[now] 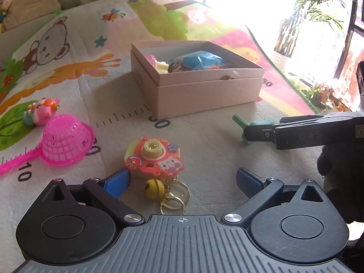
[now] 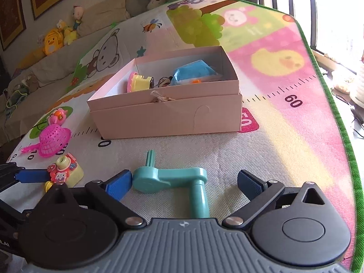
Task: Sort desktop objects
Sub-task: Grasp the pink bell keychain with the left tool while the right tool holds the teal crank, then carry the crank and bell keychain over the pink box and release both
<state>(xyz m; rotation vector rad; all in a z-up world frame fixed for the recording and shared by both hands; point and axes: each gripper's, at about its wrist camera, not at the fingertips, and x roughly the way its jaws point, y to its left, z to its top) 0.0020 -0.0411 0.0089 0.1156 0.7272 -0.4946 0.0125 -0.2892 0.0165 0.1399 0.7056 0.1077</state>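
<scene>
My right gripper [image 2: 184, 183] stands spread wide over the mat [image 2: 261, 163]; the teal crank handle [image 2: 169, 178] lies between the jaws, its round hub just beside the left pad, the right pad apart from it. My left gripper [image 1: 182, 180] is likewise spread, the toy camera keychain [image 1: 153, 160] between its jaws and touching the left pad. Beyond both sits the pink box [image 2: 166, 118], already holding toys. Step in hand, as I judge: two pickups. Next: close on each, lift, carry to the box. Left of the jaws lie a pink strainer [image 1: 64, 144] and a small figurine [image 1: 41, 111].
</scene>
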